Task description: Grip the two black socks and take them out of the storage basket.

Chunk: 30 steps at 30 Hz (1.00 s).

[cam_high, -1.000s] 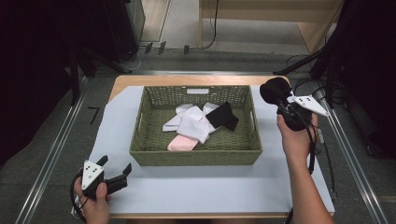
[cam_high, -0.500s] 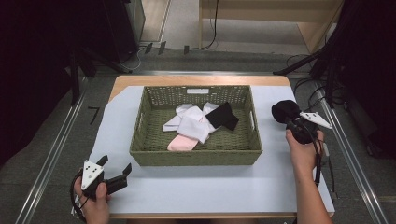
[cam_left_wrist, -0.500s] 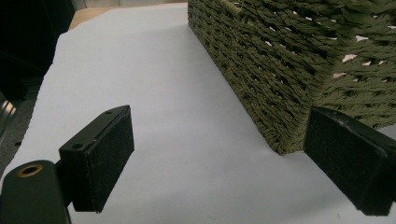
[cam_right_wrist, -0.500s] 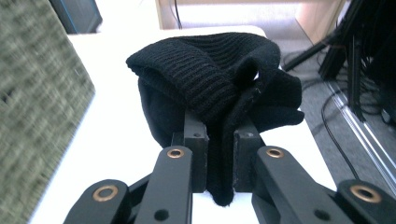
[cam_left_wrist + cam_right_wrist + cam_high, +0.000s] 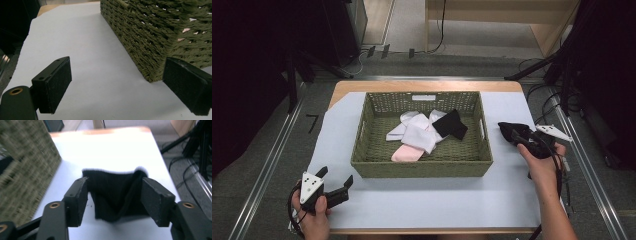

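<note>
A black sock [image 5: 510, 131] lies on the white sheet just right of the green woven basket [image 5: 421, 169]. My right gripper [image 5: 519, 137] is low over it and its jaws have just been opening. In the right gripper view the sock [image 5: 112, 187] slumps between the parted jaws of that gripper [image 5: 115, 200], and the pads stand off it. Inside the basket lie white socks [image 5: 417, 135], a pink sock [image 5: 404, 154] and another black sock [image 5: 451, 124]. My left gripper [image 5: 335, 176] rests open at the front left; the left gripper view has this gripper [image 5: 120, 85] holding nothing beside the basket's corner [image 5: 155, 37].
A white sheet [image 5: 422, 200] covers the wooden table, with bare room in front of the basket and on both sides. Cables and dark stands [image 5: 562, 85] crowd the floor at the right. The basket wall [image 5: 22, 170] stands just left of the right gripper.
My right hand came down to the sheet with the black sock, and its jaws went from shut on the sock to apart. The left hand stayed put.
</note>
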### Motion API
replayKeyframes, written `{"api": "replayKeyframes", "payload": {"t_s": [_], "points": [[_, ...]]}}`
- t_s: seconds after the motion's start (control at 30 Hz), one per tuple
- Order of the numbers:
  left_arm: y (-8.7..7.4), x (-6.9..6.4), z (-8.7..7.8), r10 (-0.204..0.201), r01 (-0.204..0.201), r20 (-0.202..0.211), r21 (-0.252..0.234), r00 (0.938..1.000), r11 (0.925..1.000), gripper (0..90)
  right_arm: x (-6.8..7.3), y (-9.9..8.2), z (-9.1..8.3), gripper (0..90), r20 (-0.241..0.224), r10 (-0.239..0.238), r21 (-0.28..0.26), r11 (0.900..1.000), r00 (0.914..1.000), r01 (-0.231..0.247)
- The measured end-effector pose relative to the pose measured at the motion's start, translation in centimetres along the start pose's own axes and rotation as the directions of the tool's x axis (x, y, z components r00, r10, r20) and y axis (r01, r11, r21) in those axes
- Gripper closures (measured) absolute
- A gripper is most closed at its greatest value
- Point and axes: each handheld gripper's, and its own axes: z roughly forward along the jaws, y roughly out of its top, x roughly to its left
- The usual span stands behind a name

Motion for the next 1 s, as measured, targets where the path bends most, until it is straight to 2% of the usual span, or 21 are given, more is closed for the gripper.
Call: {"api": "replayKeyframes", "payload": {"t_s": [0.13, 0.17, 0.2, 0.23, 0.3, 0.67, 0.7, 0.73, 0.87, 1.0], "points": [[0.0, 0.0, 0.0, 0.001, -0.001, -0.001, -0.002, 1.0, 1.0, 9.7, 1.0, 1.5, -1.4, 38.3, -0.032, -0.016, -0.062, 0.998, 0.9994, 0.014], [0.0, 0.0, 0.0, 0.003, -0.003, -0.001, -0.001, 1.0, 1.0, 9.7, 1.0, 1.5, -1.4, 38.3, -0.032, -0.016, -0.062, 0.998, 0.9994, 0.014], [0.0, 0.0, 0.0, 0.004, -0.004, -0.002, 0.0, 1.0, 1.0, 9.7, 1.7, 2.2, -1.9, 38.3, -0.048, -0.03, -0.082, 0.9963, 0.9984, 0.026], [0.0, 0.0, 0.0, 0.005, -0.006, -0.002, -0.001, 1.0, 1.0, 9.7, 1.7, 2.2, -1.9, 38.3, -0.048, -0.03, -0.082, 0.9963, 0.9984, 0.026], [0.0, -0.1, 0.0, 0.008, -0.008, -0.002, 0.001, 1.0, 1.0, 9.7, 2.6, 2.9, -2.2, 38.5, -0.065, -0.049, -0.105, 0.9936, 0.9967, 0.042], [0.0, 0.0, 0.0, 0.004, -0.004, 0.0, 0.0, 1.0, 1.0, 9.7, 9.8, 6.8, -2.4, 39.2, -0.147, -0.148, -0.192, 0.9742, 0.978, 0.119], [0.0, 0.0, 0.0, 0.003, -0.003, 0.002, 0.001, 1.0, 1.0, 9.7, 11.1, 7.3, -2.1, 39.2, -0.158, -0.155, -0.197, 0.9726, 0.9751, 0.123], [0.0, 0.0, 0.0, 0.003, -0.003, 0.002, -0.001, 1.0, 1.0, 9.7, 11.1, 7.3, -2.1, 39.2, -0.158, -0.155, -0.197, 0.9726, 0.9751, 0.123], [0.0, 0.0, 0.0, 0.002, -0.002, 0.003, 0.002, 1.0, 1.0, 9.7, 13.6, 8.0, -1.4, 39.3, -0.179, -0.169, -0.205, 0.9699, 0.9693, 0.132], [0.0, 0.1, 0.0, 0.001, -0.001, 0.006, 0.002, 1.0, 1.0, 9.7, 15.6, 8.1, -0.3, 39.1, -0.184, -0.174, -0.192, 0.9717, 0.9675, 0.138]]}}
